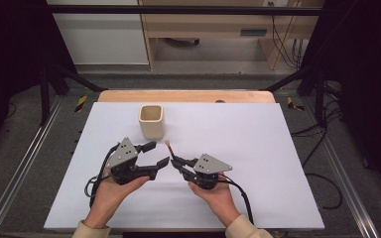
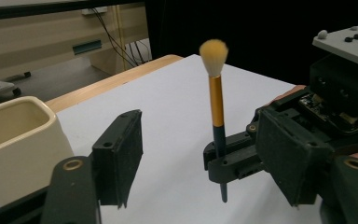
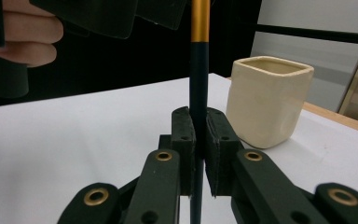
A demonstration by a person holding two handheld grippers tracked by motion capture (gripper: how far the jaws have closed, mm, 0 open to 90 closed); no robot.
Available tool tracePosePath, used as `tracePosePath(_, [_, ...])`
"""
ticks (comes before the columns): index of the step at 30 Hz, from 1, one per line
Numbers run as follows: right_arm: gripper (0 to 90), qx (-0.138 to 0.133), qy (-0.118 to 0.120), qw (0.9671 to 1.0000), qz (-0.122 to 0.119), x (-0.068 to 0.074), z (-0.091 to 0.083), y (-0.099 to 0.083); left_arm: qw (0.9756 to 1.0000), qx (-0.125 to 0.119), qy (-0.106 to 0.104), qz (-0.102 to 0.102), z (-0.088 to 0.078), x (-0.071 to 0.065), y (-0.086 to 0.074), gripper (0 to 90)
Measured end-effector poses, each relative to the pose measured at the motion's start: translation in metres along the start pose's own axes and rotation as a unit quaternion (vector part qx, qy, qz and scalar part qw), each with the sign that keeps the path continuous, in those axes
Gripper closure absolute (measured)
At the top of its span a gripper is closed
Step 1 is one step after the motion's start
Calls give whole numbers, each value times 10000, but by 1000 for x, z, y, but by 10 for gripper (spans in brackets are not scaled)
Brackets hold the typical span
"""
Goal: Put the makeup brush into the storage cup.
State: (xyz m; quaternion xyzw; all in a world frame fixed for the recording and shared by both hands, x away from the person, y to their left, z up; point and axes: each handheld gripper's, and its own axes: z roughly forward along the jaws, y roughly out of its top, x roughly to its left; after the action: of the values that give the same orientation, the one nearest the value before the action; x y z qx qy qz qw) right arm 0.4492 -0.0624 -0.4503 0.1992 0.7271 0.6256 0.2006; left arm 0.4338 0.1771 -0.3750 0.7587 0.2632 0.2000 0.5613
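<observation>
Landmark: the cream square ceramic cup is standing on the white table sheet, open side up.
Brush: the small make-up brush with a dark handle, gold band and pale tuft is standing upright just right of the cup and a little nearer the person, tuft on top, its lower tip hanging just clear of the sheet.
Right gripper: the right gripper is pinching the brush low on its dark handle, jaws pressed tight on it, nearer the person than the cup.
Left gripper: the left gripper is sitting just in front of the cup, jaws spread and gripping nothing, pads apart from the brush.
Hands: the person's hands are cupping both grippers from below, near the front of the sheet.
</observation>
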Motion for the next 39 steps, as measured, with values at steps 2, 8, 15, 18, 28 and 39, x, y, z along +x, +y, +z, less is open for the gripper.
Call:
tracePosePath(2, [834,-36,6,9999,114,0,1,0,10000,7,37,2,0,-1,1,340])
tracePosePath(8, [834,-164,86,9987,481,1,7,0,9998,-52,12,-186,-3,0,4,383])
tracePosePath(15, [834,-155,225,9981,544,7,15,-2,9996,38,44,-288,0,0,1,436])
tracePosePath(18, [835,-176,288,9979,560,9,17,-2,9994,33,-32,-357,0,1,-1,533])
tracePosePath(28, [834,-154,383,9975,576,15,20,-1,9994,94,-68,-313,4,0,-5,684])
tracePosePath(39, [833,-121,428,9973,583,16,21,-1,9994,199,-69,-291,5,2,-8,763])
